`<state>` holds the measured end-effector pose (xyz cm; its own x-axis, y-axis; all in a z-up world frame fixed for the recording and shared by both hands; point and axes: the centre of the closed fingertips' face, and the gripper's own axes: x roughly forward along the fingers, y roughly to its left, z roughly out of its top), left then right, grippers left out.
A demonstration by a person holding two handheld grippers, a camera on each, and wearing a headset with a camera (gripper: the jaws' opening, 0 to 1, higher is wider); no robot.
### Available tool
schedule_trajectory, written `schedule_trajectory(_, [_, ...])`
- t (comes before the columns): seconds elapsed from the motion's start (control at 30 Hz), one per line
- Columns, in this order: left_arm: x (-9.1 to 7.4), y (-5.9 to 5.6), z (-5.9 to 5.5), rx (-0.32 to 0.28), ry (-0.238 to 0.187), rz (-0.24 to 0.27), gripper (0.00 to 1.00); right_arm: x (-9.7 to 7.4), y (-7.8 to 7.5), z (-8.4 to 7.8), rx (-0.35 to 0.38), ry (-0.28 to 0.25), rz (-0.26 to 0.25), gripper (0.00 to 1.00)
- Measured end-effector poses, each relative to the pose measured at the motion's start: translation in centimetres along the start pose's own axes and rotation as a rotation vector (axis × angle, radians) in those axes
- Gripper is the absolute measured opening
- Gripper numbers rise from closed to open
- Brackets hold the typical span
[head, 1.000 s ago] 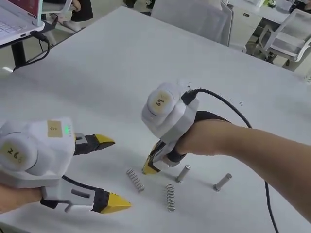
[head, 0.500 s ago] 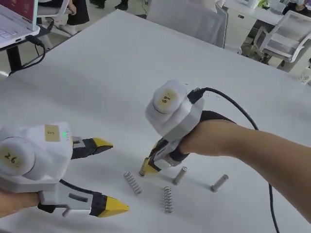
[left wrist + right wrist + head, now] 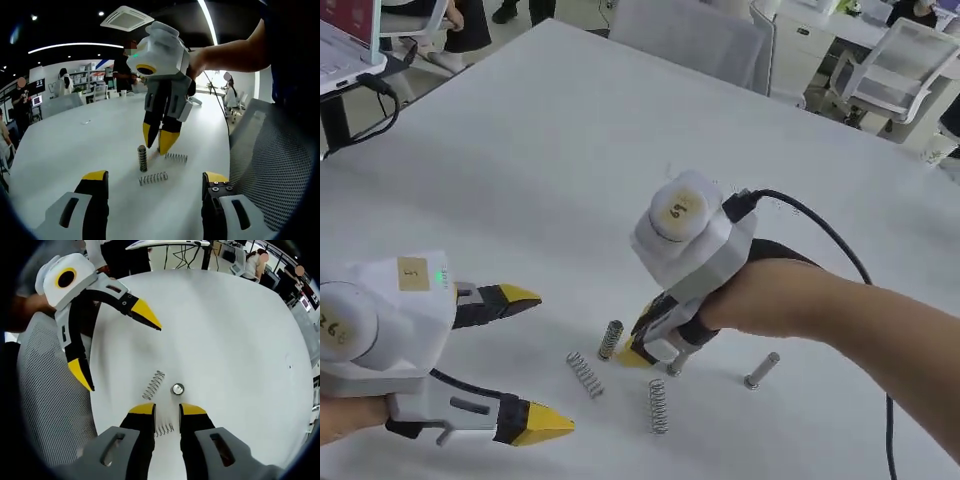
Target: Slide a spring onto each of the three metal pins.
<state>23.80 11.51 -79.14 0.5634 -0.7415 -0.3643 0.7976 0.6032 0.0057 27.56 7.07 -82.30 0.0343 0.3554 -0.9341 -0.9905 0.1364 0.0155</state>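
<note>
A pin wearing its spring (image 3: pixel 610 340) now stands upright by itself near the desk's (image 3: pixel 570 150) front edge, where a moment ago it sat tilted at the tips of the right gripper (image 3: pixel 635 353). That likely finishes one pin of three. The right gripper's jaws are a narrow gap apart, holding nothing, just beside that pin. Two loose springs (image 3: pixel 584 372) lie nearby and a bare pin (image 3: pixel 760 370) further right. The left gripper (image 3: pixel 532 362) hovers wide open and empty.
</note>
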Motion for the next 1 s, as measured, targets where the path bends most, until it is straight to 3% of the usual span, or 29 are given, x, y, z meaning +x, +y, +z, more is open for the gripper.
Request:
schedule_trajectory(0.57, [0.2, 0.0, -0.3, 0.004, 0.003, -0.009, 0.73, 1.5, 3.1, 0.7, 0.055, -0.041, 0.043, 0.17])
schedule_trajectory(1.0, [0.5, 0.0, -0.4, 0.001, 0.006, -0.014, 0.73, 3.4, 2.6, 0.4, 0.137, -0.051, 0.017, 0.16])
